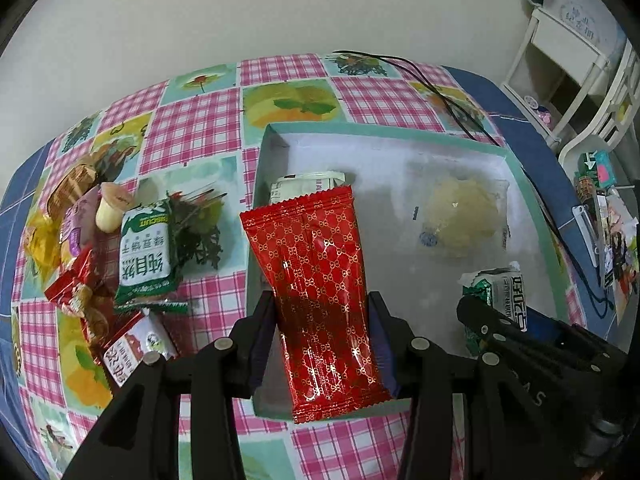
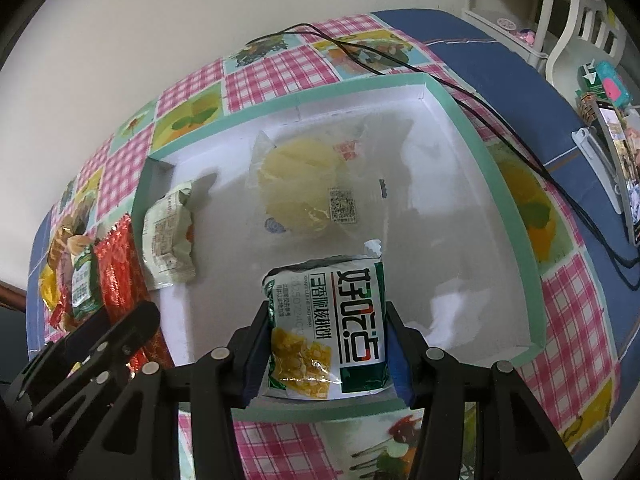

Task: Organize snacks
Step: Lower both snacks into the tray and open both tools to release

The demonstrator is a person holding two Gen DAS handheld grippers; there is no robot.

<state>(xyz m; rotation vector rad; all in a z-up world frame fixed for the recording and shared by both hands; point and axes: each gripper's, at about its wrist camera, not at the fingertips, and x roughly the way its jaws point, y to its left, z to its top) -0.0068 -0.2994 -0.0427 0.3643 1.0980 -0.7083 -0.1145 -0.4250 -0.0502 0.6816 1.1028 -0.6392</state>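
Two tongs each squeeze a snack above the white box (image 1: 536,184). The left tongs (image 1: 320,344) are clamped on a long red packet (image 1: 316,272), which sticks out past their tips over the box's left side. The right tongs (image 2: 324,344) are clamped on a green and white biscuit bag (image 2: 332,320) over the box's near edge. More snacks (image 1: 100,252) lie piled on the counter (image 1: 192,128) left of the box.

The tablecloth (image 1: 200,128) is a patchwork of pink-and-white gingham and pale teal squares printed with yellow and green fruit, edged in dark blue. The box (image 2: 472,128) has a mint-green rim and a white inside. One packet (image 1: 320,280) is glossy red with a gold lattice print; the other packet (image 2: 340,328) is white and green with yellow pieces pictured.
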